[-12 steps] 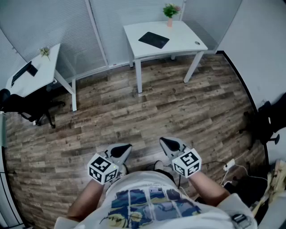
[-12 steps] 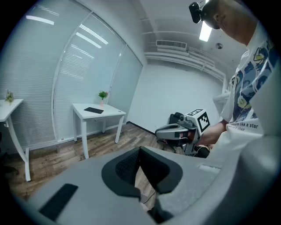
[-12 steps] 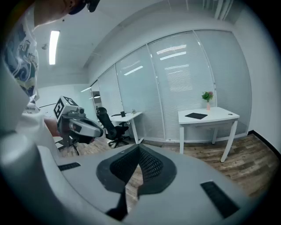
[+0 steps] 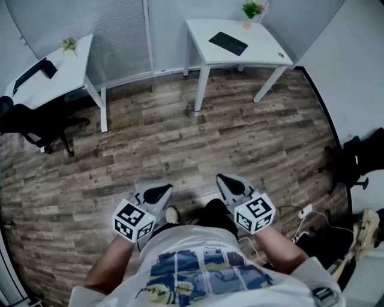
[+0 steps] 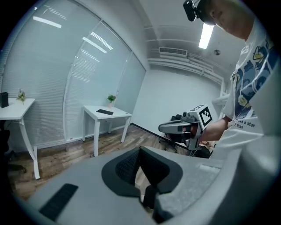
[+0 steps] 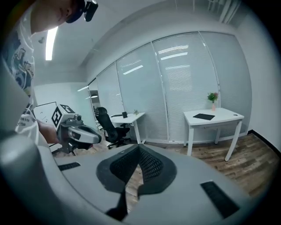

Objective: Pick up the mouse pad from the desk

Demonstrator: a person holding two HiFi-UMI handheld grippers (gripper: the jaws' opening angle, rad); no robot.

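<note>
A black mouse pad (image 4: 228, 43) lies flat on a white desk (image 4: 264, 54) far across the room; it also shows in the left gripper view as the mouse pad (image 5: 104, 112) and in the right gripper view as the mouse pad (image 6: 204, 116). My left gripper (image 4: 157, 195) and right gripper (image 4: 231, 184) are held low, close to the person's body, over the wooden floor and far from the desk. Both are shut with nothing between their jaws. From each gripper's own camera, the left gripper (image 5: 139, 151) and right gripper (image 6: 138, 149) point toward the room.
A small potted plant (image 4: 251, 11) stands at the desk's back edge. A second white desk (image 4: 54, 75) and a black office chair (image 4: 30, 126) are at the left. Another dark chair (image 4: 360, 162) and floor cables with a plug strip (image 4: 306, 213) are at the right.
The head view has shifted: the desk with the mouse pad now sits further right and higher in the picture. Both grippers stay shut, close to the body.
</note>
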